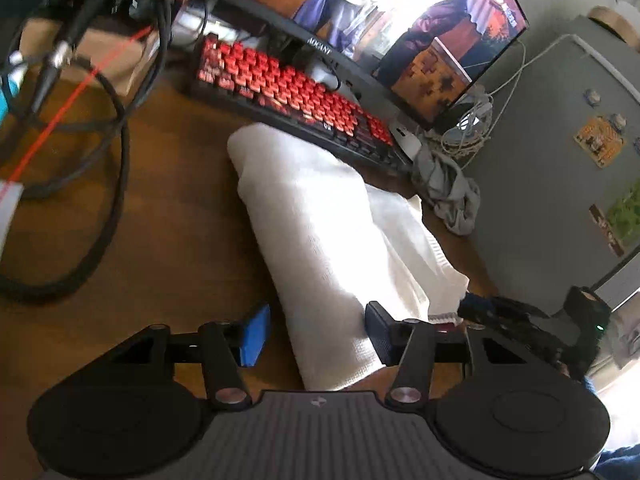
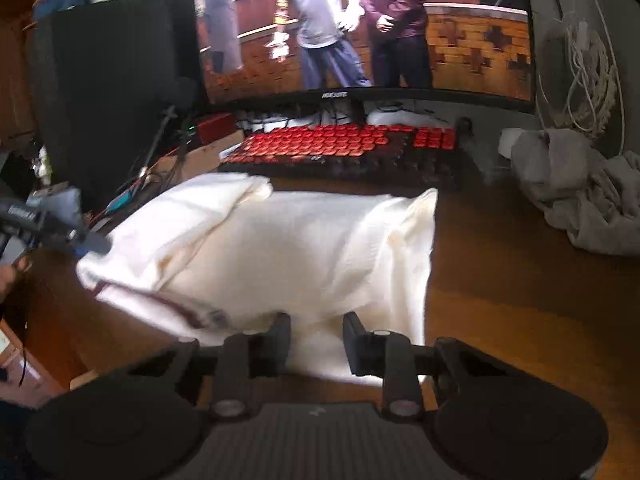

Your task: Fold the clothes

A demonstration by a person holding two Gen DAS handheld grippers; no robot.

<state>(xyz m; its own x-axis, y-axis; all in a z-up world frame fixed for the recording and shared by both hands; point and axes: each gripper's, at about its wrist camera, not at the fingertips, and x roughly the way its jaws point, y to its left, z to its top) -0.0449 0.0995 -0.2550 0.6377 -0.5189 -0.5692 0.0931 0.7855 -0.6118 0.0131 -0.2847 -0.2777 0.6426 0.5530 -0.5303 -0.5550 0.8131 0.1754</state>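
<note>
On the wooden desk (image 2: 520,300) before the red keyboard (image 2: 344,146), folded white garment (image 2: 288,248) lies flat, left gripper (image 1: 316,334) spread wide astride its near end, right gripper (image 2: 316,344) released over its edge, grey cloth (image 2: 580,196) crumpled nearby.

Bare wooden desk (image 2: 520,280) right of white folded garment (image 2: 288,248): open lane there, ends at crumpled grey cloth (image 2: 580,192) near wall. Far side blocked: red-keyed keyboard (image 2: 344,146) just behind garment, monitor (image 2: 360,28) above it. Left side: black cable loops (image 1: 80,168) lie on desk, open wood strip between cables and garment. White cord bundle (image 1: 472,128) and white mouse (image 1: 406,138) crowd keyboard's right end.
</note>
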